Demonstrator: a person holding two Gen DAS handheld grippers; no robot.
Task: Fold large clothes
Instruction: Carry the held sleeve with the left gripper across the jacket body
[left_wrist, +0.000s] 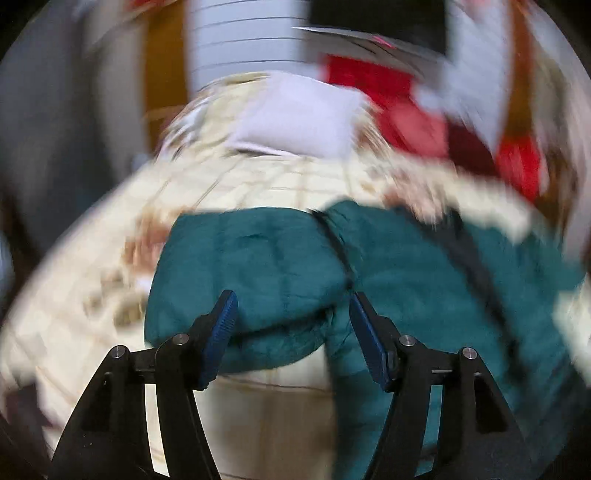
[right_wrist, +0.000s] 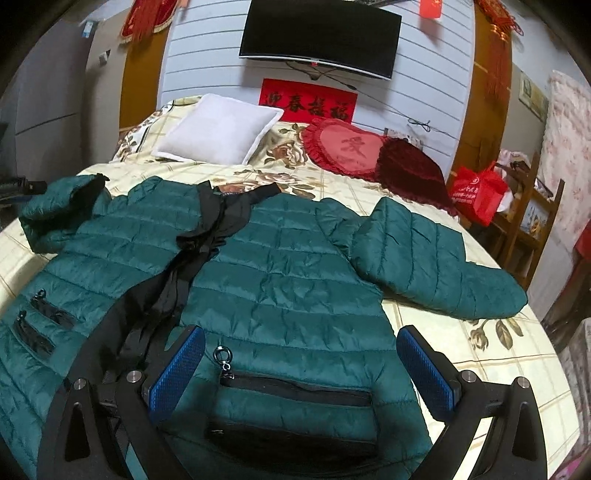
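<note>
A dark green quilted puffer jacket (right_wrist: 288, 266) lies spread open, front up, on the bed, with black lining and zipper down the middle. Its right sleeve (right_wrist: 436, 258) stretches to the right; its left sleeve (right_wrist: 59, 210) is bunched at the far left. My right gripper (right_wrist: 301, 354) is open, low over the jacket's lower right front near a zipped pocket (right_wrist: 295, 391). In the blurred left wrist view my left gripper (left_wrist: 293, 314) is open, its fingers either side of the bunched green sleeve (left_wrist: 251, 266), not closed on it.
The bed has a cream floral quilt (right_wrist: 461, 350). A white pillow (right_wrist: 221, 129) and red heart cushions (right_wrist: 351, 147) lie at the head. A TV (right_wrist: 319, 35) hangs on the wall. A wooden rack with a red bag (right_wrist: 480, 192) stands right of the bed.
</note>
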